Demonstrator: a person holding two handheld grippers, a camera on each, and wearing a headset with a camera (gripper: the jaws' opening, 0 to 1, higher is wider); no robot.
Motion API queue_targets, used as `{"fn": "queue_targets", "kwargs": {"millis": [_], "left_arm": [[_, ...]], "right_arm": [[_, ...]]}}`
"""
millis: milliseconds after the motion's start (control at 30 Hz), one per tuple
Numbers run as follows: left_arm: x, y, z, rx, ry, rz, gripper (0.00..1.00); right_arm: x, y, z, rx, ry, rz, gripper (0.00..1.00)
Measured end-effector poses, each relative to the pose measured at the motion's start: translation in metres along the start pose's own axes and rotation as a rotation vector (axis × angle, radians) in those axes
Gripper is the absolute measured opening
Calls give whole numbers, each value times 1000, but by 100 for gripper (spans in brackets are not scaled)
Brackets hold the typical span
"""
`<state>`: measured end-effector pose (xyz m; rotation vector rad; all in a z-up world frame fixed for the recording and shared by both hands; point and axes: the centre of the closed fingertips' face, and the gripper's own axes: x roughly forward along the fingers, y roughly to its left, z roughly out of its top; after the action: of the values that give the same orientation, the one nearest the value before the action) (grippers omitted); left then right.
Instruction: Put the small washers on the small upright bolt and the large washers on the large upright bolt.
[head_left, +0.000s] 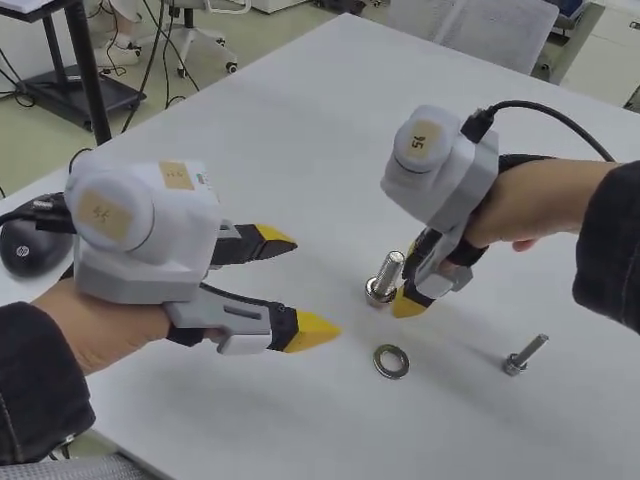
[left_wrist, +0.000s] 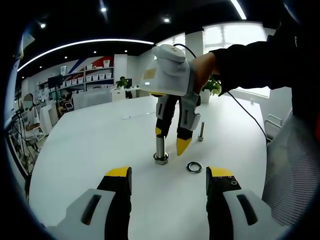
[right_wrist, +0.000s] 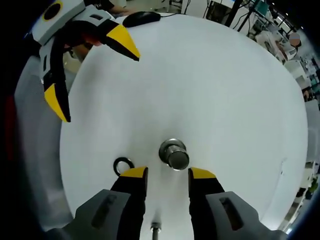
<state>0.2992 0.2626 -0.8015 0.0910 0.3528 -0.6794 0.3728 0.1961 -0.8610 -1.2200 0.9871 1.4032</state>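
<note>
The large upright bolt (head_left: 385, 278) stands mid-table, and my right gripper (head_left: 408, 300) points down just beside it, open with nothing between its jaws. Seen from above, the large bolt (right_wrist: 173, 153) sits just ahead of the right gripper (right_wrist: 168, 173). A large washer (head_left: 391, 361) lies flat near the bolt's foot, visible again as the washer (right_wrist: 123, 164) and the washer (left_wrist: 194, 167). The small bolt (head_left: 524, 355) stands further right. My left gripper (head_left: 295, 285) hovers to the left, wide open and holding nothing. The left gripper (left_wrist: 170, 175) faces the large bolt (left_wrist: 160, 150) and the right gripper (left_wrist: 171, 139).
A black computer mouse (head_left: 30, 245) lies at the table's left edge. The white table (head_left: 300, 120) stretches far behind the bolts. Beyond it are chairs and a black stand (head_left: 75, 60) on the floor.
</note>
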Motion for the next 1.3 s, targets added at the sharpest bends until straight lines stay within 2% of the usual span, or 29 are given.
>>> {"fn": "queue_targets", "kwargs": {"millis": [367, 400, 600, 967, 1300], "left_arm": [[0, -1, 3, 6, -4, 0, 59], [0, -2, 3, 7, -4, -1, 59], [-1, -2, 3, 9, -4, 2, 59], [-1, -3, 3, 11, 2, 3, 59], [-3, -3, 4, 15, 1, 4, 59]], "right_arm": [[-10, 19, -7, 28, -19, 3, 34], [-8, 17, -8, 29, -19, 5, 34], [-6, 34, -11, 34, -24, 22, 34], [-2, 51, -12, 41, -38, 45, 34], [5, 60, -12, 35, -32, 48, 35]]}}
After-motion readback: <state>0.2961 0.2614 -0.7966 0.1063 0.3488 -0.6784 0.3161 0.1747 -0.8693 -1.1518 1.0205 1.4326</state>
